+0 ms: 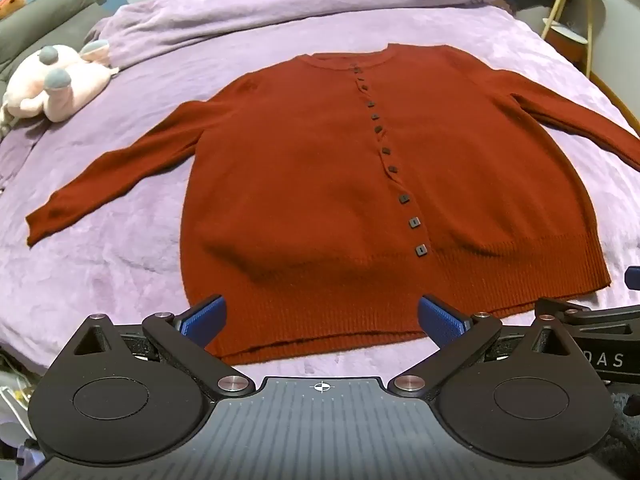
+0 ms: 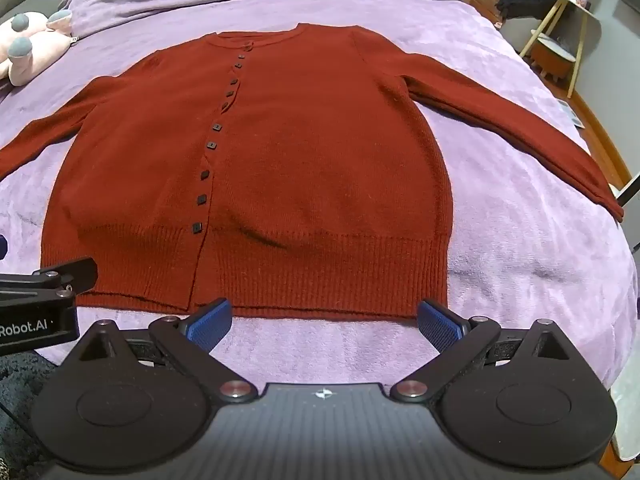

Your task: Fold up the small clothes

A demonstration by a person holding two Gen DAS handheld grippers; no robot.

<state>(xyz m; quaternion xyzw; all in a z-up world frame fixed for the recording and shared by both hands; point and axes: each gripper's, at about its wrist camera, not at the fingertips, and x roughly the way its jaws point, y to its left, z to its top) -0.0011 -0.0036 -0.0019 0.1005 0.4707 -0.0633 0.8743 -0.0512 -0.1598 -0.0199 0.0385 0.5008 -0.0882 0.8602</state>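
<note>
Left hand-held gripper (image 1: pixel 322 318), right hand-held gripper (image 2: pixel 324 320) — both tilted down over cardigan (image 1: pixel 320 184) hem, jaws spread wide, empty.

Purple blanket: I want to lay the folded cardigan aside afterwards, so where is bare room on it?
Bare purple blanket lies right of the cardigan, below its outstretched sleeve, and in the strip before its hem. The far left corner is crowded by a plush toy.

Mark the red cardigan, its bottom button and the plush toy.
red cardigan (image 1: pixel 300 184), left wrist view, on the front panel left of the buttons.
bottom button (image 1: pixel 420 249), left wrist view, on the square button's face just above the ribbed hem.
plush toy (image 1: pixel 56 80), left wrist view, on its pink body.
</note>
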